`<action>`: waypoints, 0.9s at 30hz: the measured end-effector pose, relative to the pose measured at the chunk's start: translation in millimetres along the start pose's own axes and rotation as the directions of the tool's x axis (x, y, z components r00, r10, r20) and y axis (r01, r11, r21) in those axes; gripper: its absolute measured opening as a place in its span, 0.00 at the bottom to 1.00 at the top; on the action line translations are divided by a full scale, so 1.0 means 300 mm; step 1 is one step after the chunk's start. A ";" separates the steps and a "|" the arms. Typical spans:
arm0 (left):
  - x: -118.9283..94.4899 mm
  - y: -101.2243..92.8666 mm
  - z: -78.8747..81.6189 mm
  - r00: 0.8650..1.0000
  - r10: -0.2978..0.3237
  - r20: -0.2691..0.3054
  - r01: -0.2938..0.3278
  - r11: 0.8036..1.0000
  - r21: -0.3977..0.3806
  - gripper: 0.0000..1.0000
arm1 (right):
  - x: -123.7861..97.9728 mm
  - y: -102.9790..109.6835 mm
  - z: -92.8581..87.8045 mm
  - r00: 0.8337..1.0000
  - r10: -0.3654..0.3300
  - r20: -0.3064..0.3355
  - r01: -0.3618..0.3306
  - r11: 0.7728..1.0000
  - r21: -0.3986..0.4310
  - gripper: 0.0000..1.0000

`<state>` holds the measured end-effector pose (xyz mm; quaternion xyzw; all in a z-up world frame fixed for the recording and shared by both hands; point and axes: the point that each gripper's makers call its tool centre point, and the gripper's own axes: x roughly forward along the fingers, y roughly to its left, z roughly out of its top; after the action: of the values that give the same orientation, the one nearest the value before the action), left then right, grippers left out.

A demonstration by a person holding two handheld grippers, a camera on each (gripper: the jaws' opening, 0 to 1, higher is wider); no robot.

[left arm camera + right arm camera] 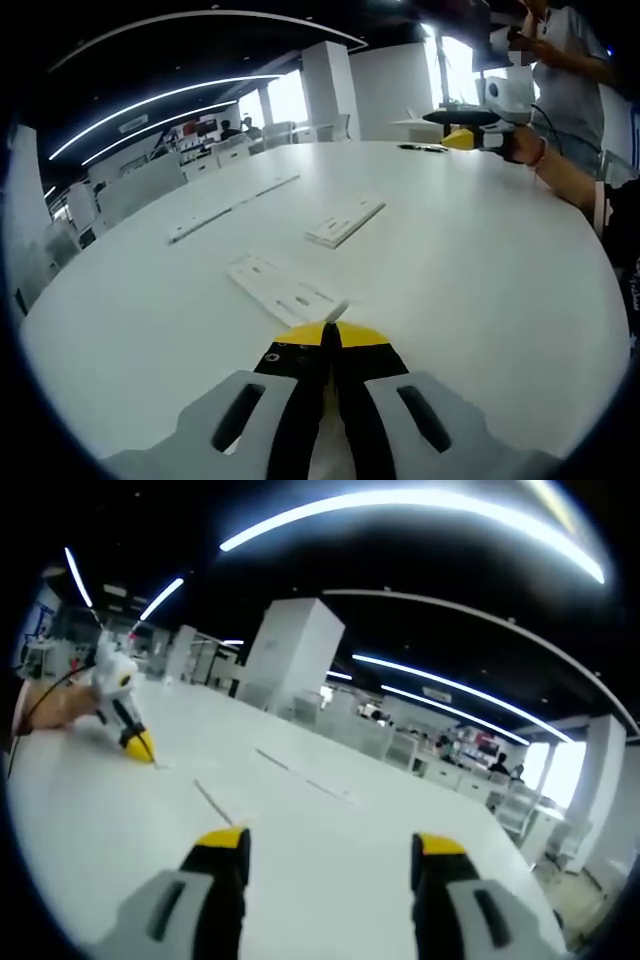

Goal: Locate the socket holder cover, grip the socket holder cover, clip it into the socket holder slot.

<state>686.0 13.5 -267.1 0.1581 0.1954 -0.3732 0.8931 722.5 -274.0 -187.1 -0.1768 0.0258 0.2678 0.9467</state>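
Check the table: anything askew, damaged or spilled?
Nothing stands out. Flat white plastic parts lie apart on the white table: the nearest piece just ahead of the shut left gripper, a slotted piece beyond, a long strip further back. The right gripper is open and empty.

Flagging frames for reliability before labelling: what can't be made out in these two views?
- Left gripper view: whether the left gripper, jaws closed, pinches the edge of the nearest white plate; the tips cover the contact.
- Left gripper view: which white piece is the cover; plate and strips are too small.
- Right gripper view: the right gripper is open; the thin strips on the table are too flat and blurred to identify.
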 end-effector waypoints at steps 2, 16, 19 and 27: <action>0.001 0.001 0.001 1.000 0.002 0.001 -0.002 1.000 -0.002 0.03 | 0.000 0.002 0.000 1.000 0.001 0.000 -0.001 1.000 0.000 0.66; 0.010 0.013 0.005 1.000 0.021 0.005 -0.021 1.000 -0.001 0.03 | 0.001 0.013 0.001 1.000 0.006 -0.001 -0.006 1.000 -0.005 0.66; 0.012 0.015 0.005 1.000 0.025 0.007 -0.025 1.000 -0.002 0.03 | 0.002 0.018 -0.002 1.000 0.009 -0.004 -0.009 1.000 -0.008 0.66; 0.018 0.022 0.009 0.999 0.038 0.012 -0.038 0.999 -0.002 0.03 | 0.004 0.013 0.000 1.000 0.012 -0.005 -0.012 1.000 -0.012 0.66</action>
<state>694.9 13.6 -266.4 0.1588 0.1875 -0.3569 0.9013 721.4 -270.3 -188.5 -0.1828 0.0275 0.2732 0.9440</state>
